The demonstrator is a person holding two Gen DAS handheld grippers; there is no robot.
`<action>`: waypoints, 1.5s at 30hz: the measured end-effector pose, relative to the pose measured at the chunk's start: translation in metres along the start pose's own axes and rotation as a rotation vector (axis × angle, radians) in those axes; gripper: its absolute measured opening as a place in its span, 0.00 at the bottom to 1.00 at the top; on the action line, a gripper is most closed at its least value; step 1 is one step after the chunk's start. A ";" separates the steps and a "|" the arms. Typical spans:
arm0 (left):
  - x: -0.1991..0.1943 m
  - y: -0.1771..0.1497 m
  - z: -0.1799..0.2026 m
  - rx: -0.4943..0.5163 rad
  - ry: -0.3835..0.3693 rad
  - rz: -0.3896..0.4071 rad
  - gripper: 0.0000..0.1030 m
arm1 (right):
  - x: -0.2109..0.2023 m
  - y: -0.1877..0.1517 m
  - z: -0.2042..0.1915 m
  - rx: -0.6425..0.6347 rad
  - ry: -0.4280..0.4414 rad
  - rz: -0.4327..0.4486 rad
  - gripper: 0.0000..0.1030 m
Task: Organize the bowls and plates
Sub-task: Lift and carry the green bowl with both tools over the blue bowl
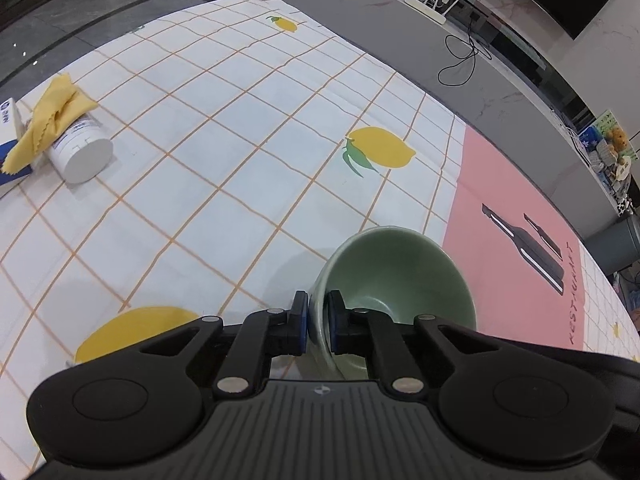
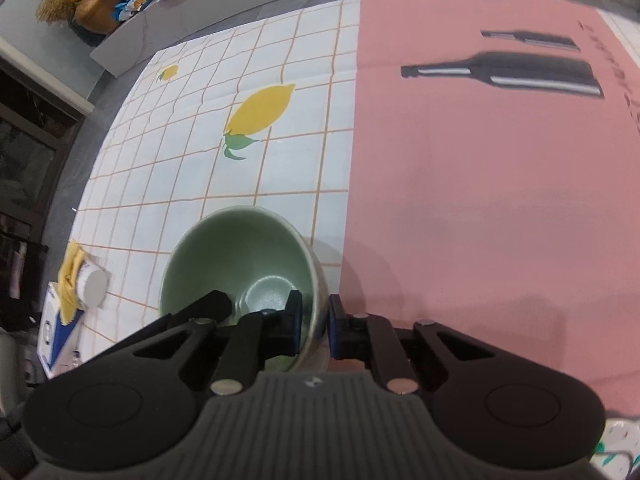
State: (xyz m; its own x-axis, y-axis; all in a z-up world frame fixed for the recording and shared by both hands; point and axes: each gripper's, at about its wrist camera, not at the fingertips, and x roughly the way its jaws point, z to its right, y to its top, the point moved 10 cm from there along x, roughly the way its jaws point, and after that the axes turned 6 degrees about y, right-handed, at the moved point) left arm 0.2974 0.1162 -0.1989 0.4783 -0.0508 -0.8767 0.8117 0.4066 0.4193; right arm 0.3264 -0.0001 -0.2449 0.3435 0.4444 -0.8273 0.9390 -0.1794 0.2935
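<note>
My left gripper (image 1: 318, 322) is shut on the rim of a pale green bowl (image 1: 400, 276), one finger outside the wall and one inside, and holds it tilted above the tablecloth near the pink placemat (image 1: 516, 248). My right gripper (image 2: 314, 320) is shut on the rim of a pale green bowl (image 2: 240, 256), left finger inside and right finger outside, over the edge where the checked cloth meets the pink placemat (image 2: 480, 180). I cannot tell whether the two views show one bowl or two.
A white canister (image 1: 82, 150) lies on its side at the far left with a yellow cloth (image 1: 52, 120) draped over it, beside a blue-and-white box (image 1: 10, 132). The same canister (image 2: 92, 286) shows at the left of the right wrist view. A grey counter (image 1: 500, 80) with cables runs behind the table.
</note>
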 end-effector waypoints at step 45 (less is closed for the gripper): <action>-0.170 -0.207 0.247 0.301 -0.353 -0.070 0.10 | -0.333 -0.120 0.219 0.245 0.058 0.382 0.13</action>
State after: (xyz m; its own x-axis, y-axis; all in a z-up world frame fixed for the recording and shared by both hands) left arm 0.1312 -0.1846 -0.0783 0.4617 -0.3970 -0.7932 0.8821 0.1112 0.4578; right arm 0.0953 -0.3186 -0.1097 0.6716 0.3527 -0.6516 0.7150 -0.5389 0.4452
